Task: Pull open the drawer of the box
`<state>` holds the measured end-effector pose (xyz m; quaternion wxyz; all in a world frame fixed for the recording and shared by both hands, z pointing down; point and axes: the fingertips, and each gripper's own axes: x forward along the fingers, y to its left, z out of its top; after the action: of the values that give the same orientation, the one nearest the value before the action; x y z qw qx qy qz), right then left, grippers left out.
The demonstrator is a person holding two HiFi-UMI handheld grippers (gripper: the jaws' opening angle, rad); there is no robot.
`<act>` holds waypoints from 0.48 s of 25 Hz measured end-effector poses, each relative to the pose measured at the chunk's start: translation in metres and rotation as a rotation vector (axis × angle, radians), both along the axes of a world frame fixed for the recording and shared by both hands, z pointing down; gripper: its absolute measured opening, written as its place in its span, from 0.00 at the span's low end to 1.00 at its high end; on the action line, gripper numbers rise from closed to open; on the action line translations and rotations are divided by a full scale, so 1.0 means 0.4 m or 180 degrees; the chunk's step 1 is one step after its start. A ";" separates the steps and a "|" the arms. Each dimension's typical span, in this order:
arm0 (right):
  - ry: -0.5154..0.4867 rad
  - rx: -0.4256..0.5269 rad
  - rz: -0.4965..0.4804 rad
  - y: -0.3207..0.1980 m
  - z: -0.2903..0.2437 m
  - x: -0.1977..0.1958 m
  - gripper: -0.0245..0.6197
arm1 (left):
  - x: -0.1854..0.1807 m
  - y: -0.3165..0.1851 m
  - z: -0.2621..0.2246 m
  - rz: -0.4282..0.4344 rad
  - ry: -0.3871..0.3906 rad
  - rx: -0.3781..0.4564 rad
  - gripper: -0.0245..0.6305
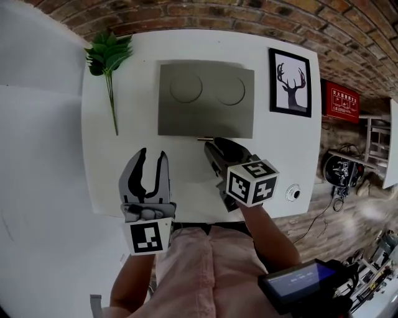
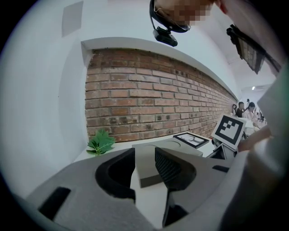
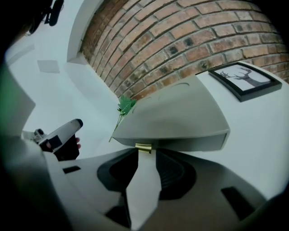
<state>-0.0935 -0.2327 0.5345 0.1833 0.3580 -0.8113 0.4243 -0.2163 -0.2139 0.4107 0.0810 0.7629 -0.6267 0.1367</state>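
A flat grey box [image 1: 205, 99] with two round dents in its lid lies on the white table [image 1: 137, 112]. A small gold pull tab [image 1: 203, 139] sticks out of its near face. My right gripper [image 1: 217, 149] points down at that face. In the right gripper view the tab [image 3: 143, 148] sits just beyond the tips of the right gripper [image 3: 145, 155], whose jaws stand apart without pressing on it. The drawer front [image 3: 180, 143] lies flush with the box. My left gripper [image 1: 153, 155] hovers open and empty over the table to the left, with the box corner [image 2: 146, 173] seen between its jaws.
A green leaf sprig [image 1: 109, 56] lies at the table's far left and a framed deer picture [image 1: 290, 82] at the far right. A small round white object [image 1: 293, 193] sits near the table's front right edge. A brick wall [image 1: 249, 18] runs behind the table.
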 end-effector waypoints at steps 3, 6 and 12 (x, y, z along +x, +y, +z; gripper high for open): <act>-0.0005 -0.0127 -0.0036 -0.001 0.006 -0.017 0.24 | -0.022 -0.005 -0.001 -0.0030 0.0030 0.0011 0.26; -0.0059 -0.0259 -0.0038 -0.004 0.010 -0.033 0.24 | -0.042 -0.007 -0.001 -0.0049 0.0042 0.0017 0.26; -0.0206 -0.0465 0.0032 -0.007 0.015 -0.039 0.24 | -0.074 -0.011 0.000 -0.0062 0.0083 0.0030 0.26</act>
<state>-0.1092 -0.2356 0.5404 0.1804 0.3338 -0.7819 0.4946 -0.2459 -0.2183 0.4106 0.0869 0.7588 -0.6336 0.1230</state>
